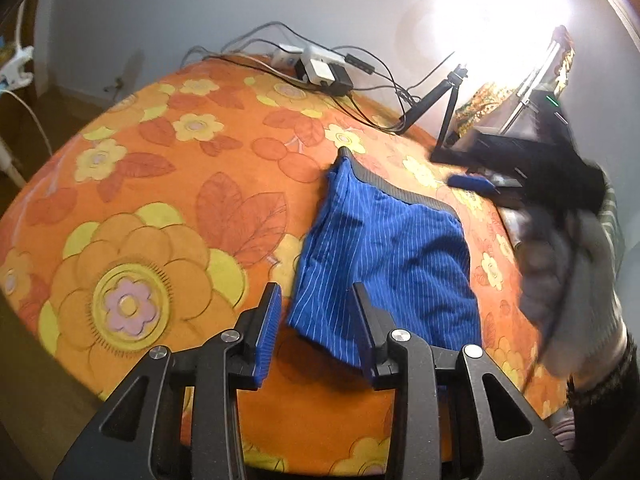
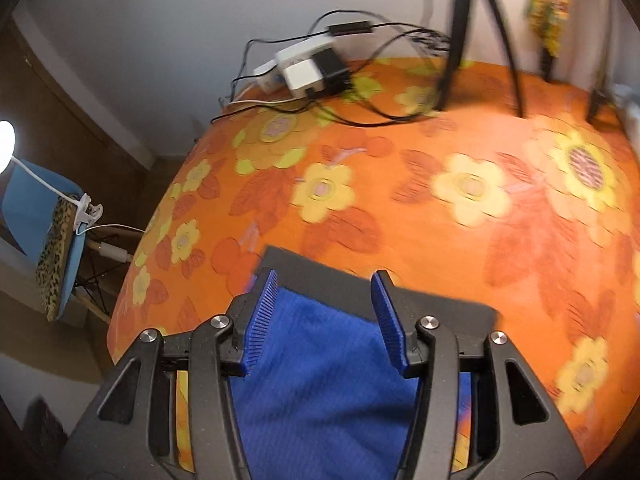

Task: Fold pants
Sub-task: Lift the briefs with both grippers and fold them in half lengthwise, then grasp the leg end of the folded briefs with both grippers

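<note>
Blue pinstriped pants [image 1: 384, 240] lie folded on the orange flowered cloth [image 1: 160, 184], their grey waistband [image 1: 404, 194] along the far edge. My left gripper [image 1: 315, 288] is open above the pants' near left corner, and its pads do not press on the fabric. In the right wrist view my right gripper [image 2: 326, 276] is open over the blue fabric [image 2: 320, 360] and the dark waistband [image 2: 440, 300], gripping nothing. The right gripper [image 1: 472, 182] also shows blurred in the left wrist view beyond the waistband, held by a person's sleeved arm [image 1: 580, 264].
A power strip with chargers [image 1: 320, 68] and cables sits at the table's far edge, beside a black tripod [image 1: 436, 100] and a bright lamp. A blue chair [image 2: 52, 232] with leopard-print fabric stands off the table's left edge. The flowered cloth [image 2: 460, 200] stretches beyond the pants.
</note>
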The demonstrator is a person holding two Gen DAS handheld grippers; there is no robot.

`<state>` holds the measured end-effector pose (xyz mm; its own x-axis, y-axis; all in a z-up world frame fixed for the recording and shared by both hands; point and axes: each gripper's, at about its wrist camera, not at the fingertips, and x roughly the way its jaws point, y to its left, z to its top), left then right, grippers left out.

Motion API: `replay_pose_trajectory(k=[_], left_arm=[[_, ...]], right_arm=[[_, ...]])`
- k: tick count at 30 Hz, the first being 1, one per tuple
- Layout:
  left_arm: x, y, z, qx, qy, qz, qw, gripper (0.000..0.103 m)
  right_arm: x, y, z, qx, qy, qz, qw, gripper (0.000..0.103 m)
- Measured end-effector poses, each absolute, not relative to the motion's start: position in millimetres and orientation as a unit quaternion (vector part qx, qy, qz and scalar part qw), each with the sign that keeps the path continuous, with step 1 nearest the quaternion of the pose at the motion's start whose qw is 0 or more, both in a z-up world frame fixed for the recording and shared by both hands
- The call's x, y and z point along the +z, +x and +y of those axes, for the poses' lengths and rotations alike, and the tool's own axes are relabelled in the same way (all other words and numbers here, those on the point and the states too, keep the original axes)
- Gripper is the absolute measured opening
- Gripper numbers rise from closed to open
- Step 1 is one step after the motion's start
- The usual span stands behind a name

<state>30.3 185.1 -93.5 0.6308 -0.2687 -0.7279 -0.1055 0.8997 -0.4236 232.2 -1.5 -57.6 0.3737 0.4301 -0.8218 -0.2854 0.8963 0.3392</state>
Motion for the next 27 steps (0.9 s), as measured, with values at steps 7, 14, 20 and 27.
replay_pose_trajectory(k=[7,14,20,27], left_arm=[[-100.7,74.9,190.0,-0.083,-0.224,0.451,0.86,0.033],[-112.1,95.3,180.5,-0.094,-0.219,0.465,0.852,0.033],[-114.7,101.0,174.3,-0.071,-0.194,0.466,0.86,0.033],[-113.6,111.1,164.3,-0.056,-0.151,0.467,0.87,0.033]], right_arm=[[-44.7,186.6,-83.1,0.192,0.122,0.51,0.83,0.051],[-60.5,137.9,-122.3,0.185,0.127,0.516,0.827,0.051],[-99.9,124.9,-126.6,0.193,0.118,0.543,0.808,0.051],[-117.7,131.5,-126.0,0.218,0.139,0.548,0.795,0.051]])
